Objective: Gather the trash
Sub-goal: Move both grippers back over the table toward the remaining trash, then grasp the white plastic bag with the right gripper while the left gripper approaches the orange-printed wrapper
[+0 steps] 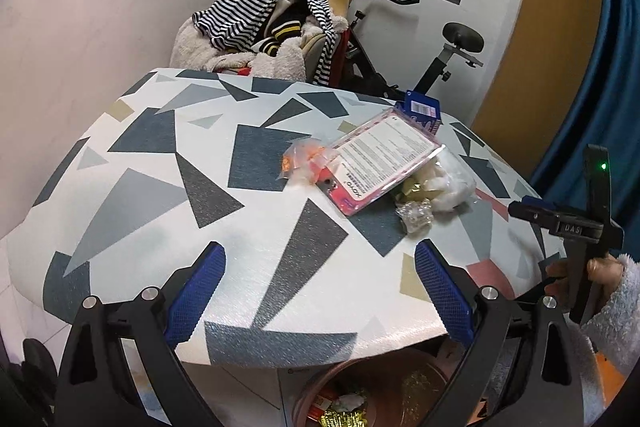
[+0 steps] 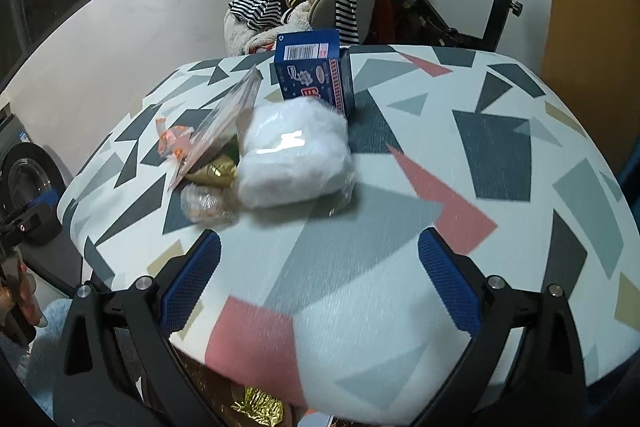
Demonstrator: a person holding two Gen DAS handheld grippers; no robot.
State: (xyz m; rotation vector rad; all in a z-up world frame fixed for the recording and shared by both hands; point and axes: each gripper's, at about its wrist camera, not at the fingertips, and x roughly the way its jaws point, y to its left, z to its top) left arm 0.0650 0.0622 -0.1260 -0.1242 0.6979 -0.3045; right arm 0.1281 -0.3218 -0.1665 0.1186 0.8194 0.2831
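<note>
Both hand-held grippers hang with their jaws wide and nothing between them: the left hand-held gripper [image 1: 320,291] and the right hand-held gripper [image 2: 320,279] each show two blue pads with a fine mesh texture on matte black arms. They hover over the near edge of the table [image 1: 160,195], whose cloth has a woven look and is printed with sharp grey, navy, pink and tan triangles on white.

The trash lies clustered toward the far side of the table. A flat, glossy pink blister pack [image 1: 380,163] with a printed white card rests tilted over the other pieces. Left of the pack lies a crinkled clear wrapper with orange print [image 1: 300,163]. Right of the pack is a soft clear bag of white fluff [image 2: 294,155], with crumpled gold foil [image 2: 214,171] and a knobbly clear wrapper [image 2: 206,205] beside it. Behind the pack stands a blue cardboard box [image 2: 314,71], upright, with a barcode.

Below the table's near edge sits a round brown bin [image 1: 392,387] holding gold foil scraps.
</note>
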